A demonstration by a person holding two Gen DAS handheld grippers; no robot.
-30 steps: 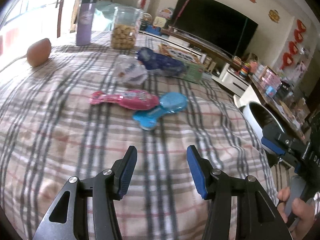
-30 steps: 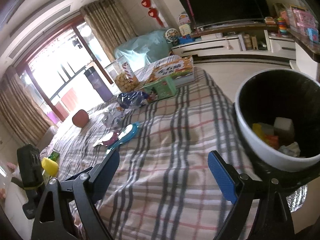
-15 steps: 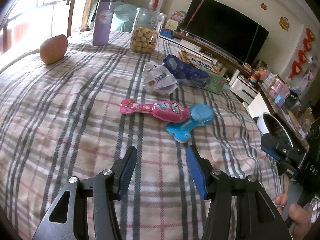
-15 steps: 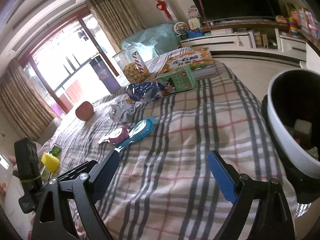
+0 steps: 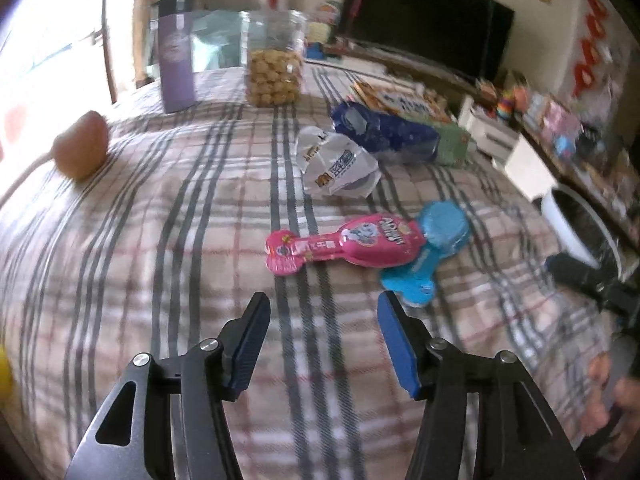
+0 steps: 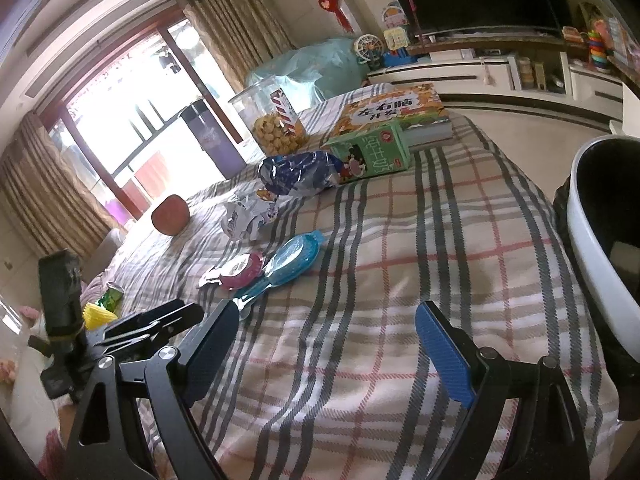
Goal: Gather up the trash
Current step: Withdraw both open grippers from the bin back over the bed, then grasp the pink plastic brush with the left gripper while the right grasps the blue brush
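On the plaid tablecloth (image 5: 160,240) lie a pink wrapper (image 5: 344,244), a blue wrapper (image 5: 432,252), a crumpled white wrapper (image 5: 340,164) and a dark blue bag (image 5: 384,132). My left gripper (image 5: 324,316) is open and empty, just short of the pink wrapper. My right gripper (image 6: 324,332) is open and empty over the cloth; the wrappers (image 6: 280,264) lie ahead to its left. A white bin (image 6: 600,232) with a black liner stands off the table's right edge.
An apple (image 5: 80,148), a purple bottle (image 5: 176,72) and a jar of snacks (image 5: 274,64) stand at the far side. A green box (image 6: 372,156) and a book (image 6: 396,112) lie beyond the bag. The left gripper (image 6: 152,324) shows in the right wrist view.
My left gripper has moved forward toward the pink and blue wrappers. My right gripper has swung left, away from the bin, which has slid toward the frame's right edge.
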